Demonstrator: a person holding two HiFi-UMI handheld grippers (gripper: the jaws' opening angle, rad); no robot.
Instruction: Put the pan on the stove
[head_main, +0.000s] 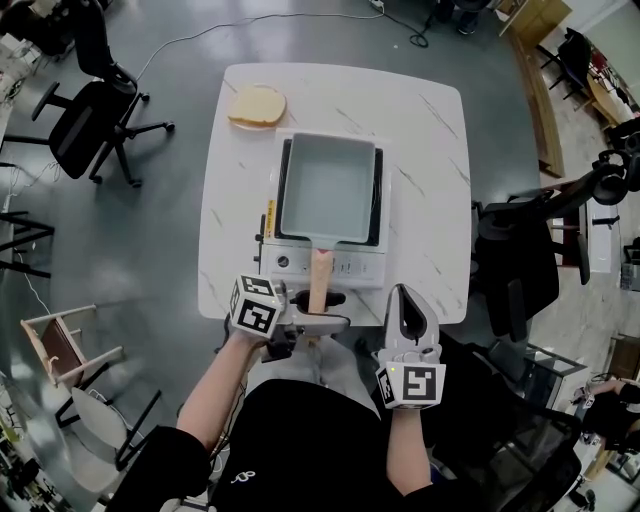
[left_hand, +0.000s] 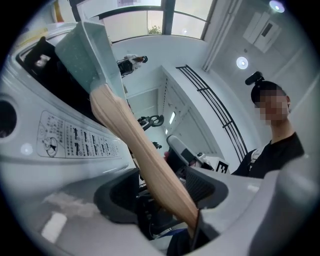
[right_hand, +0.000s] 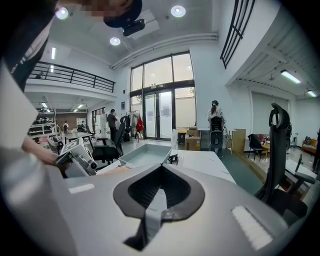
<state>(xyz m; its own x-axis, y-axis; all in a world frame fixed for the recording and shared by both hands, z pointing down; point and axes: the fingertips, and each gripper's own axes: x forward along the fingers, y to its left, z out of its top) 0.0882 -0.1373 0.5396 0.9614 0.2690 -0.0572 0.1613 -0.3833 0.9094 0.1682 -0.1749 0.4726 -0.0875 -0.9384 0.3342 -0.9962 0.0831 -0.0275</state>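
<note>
Jaws of our left gripper (left_hand: 165, 197) stand loose around the handle (left_hand: 142, 145); those of the right gripper (right_hand: 159, 195) are closed, empty. With the pan (head_main: 328, 188) on the stove (head_main: 345, 267), we judge we are letting go; next, back straight off the handle

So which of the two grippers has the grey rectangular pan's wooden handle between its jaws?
The left gripper: the pale wooden handle runs between its open jaws. The right gripper is shut and empty.

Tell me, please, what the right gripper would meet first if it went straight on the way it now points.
Probably the white marble-patterned table top, just right of the white portable stove; the right gripper aims there, though depth is unclear.
</note>
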